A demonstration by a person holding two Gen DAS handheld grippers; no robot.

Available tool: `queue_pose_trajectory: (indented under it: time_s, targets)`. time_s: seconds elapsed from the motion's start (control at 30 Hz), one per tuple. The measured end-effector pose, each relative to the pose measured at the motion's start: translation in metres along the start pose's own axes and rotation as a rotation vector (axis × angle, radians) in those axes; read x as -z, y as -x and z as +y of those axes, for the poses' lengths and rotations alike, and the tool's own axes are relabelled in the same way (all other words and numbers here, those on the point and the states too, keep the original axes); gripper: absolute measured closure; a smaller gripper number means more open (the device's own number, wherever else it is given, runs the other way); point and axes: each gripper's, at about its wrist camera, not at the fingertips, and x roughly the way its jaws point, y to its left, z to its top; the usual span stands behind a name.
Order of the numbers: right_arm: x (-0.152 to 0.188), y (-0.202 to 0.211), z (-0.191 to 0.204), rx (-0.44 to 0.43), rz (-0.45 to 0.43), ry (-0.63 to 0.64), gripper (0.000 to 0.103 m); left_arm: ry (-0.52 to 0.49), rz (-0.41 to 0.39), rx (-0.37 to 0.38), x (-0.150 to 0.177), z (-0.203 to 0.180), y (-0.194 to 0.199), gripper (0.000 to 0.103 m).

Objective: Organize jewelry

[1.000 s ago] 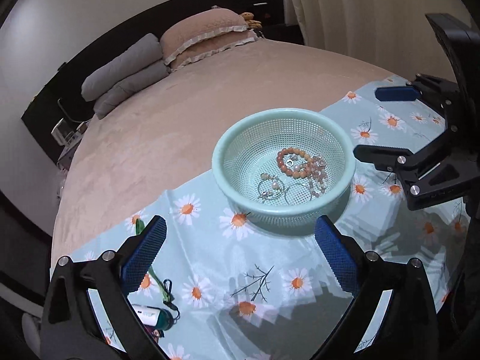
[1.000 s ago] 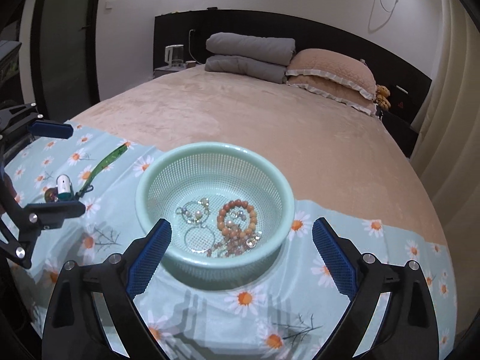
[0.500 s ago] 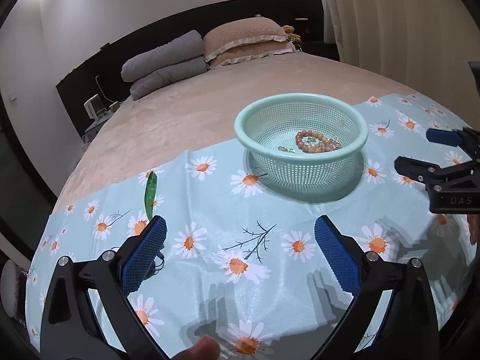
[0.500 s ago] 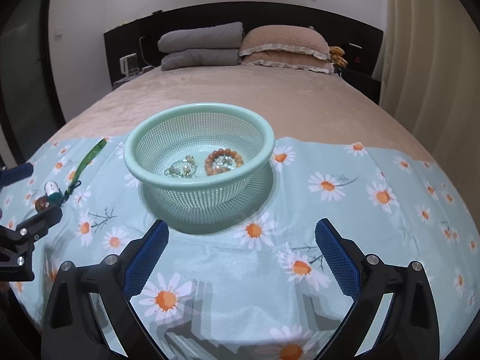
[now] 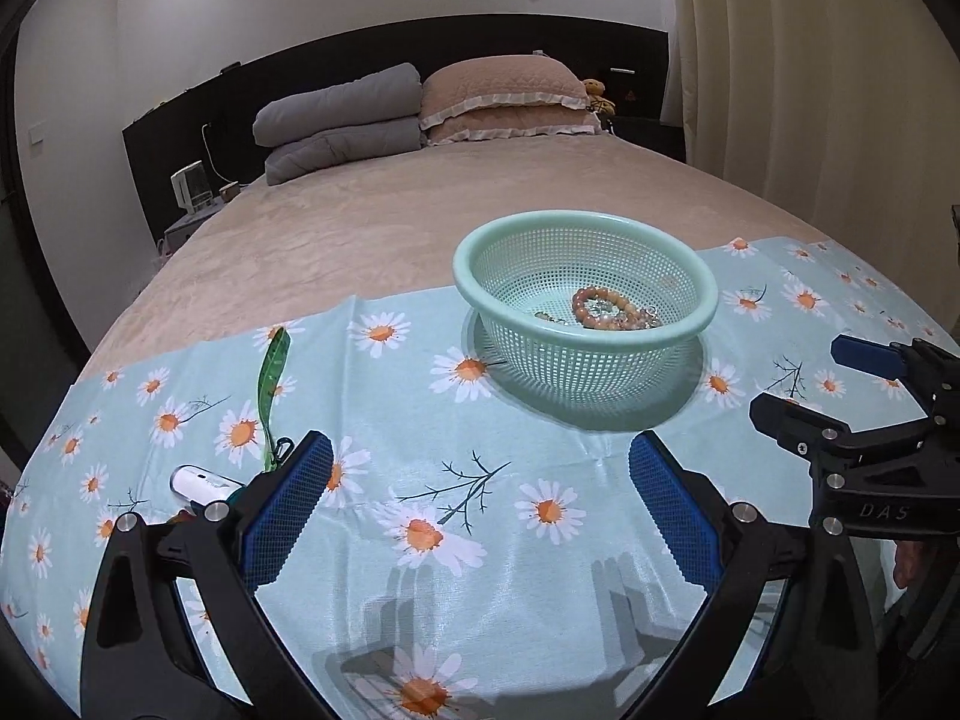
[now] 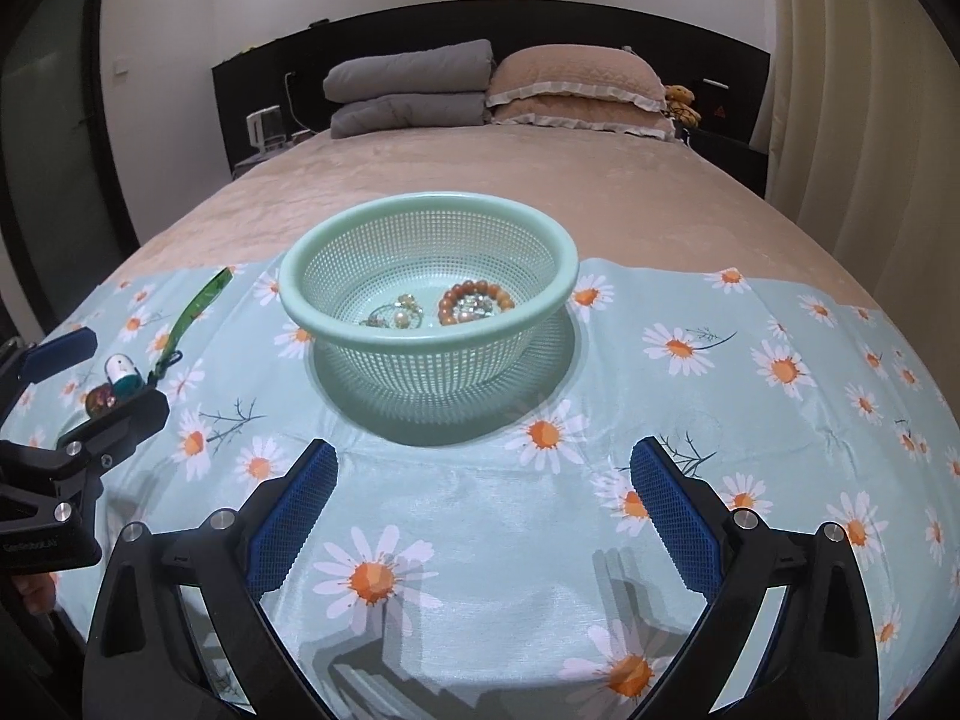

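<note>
From the left wrist view, the left gripper [image 5: 480,498] hangs spread wide and empty over the daisy cloth [image 5: 420,480] at the bottom of the frame. The mint basket [image 5: 585,282] sits right of centre, well beyond the fingertips, with the bead bracelet [image 5: 606,306] and other small pieces lying in its bottom. At lower left a green strap [image 5: 273,384] and a white charm [image 5: 201,483] lie just beside the left finger. I reckon a careless reach could catch that strap and drag the lot across the cloth. The cloth looks slick, so a nudge to the basket's wall might slide or tip it.

From the right wrist view, the right gripper [image 6: 483,501] is likewise parted and holding nothing, low in the frame, the basket [image 6: 429,276] dead ahead at centre. The pearl earrings [image 6: 399,315] and bracelet [image 6: 474,300] lie tangled close together. Pinching one could well lift its neighbour, which might then drop onto the bed [image 6: 480,168].
</note>
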Motion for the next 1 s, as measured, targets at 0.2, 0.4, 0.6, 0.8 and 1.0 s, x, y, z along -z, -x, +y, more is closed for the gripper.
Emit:
queue_pose_trajectory:
  time_s: [0.2,0.4,0.6,0.8,1.0]
  targets:
    - [0.001,-0.001,0.001,-0.014,0.018,0.01,0.009,-0.001,-0.057,-0.059,0.0,0.0,0.009,0.006]
    - [0.002,0.0,0.001,-0.008,0.019,0.017,0.009,0.006,-0.019,-0.063,0.002,0.002,0.003,0.006]
    - [0.003,0.0,0.004,-0.012,0.026,0.04,0.009,0.01,0.001,-0.07,0.005,0.002,-0.003,0.006]
    - [0.003,0.0,0.004,-0.012,0.027,0.049,0.009,0.007,0.001,-0.065,0.005,0.002,-0.004,0.006]
    - [0.004,0.002,0.005,-0.008,0.027,0.062,0.009,0.023,0.004,-0.046,0.005,0.001,-0.004,0.006]
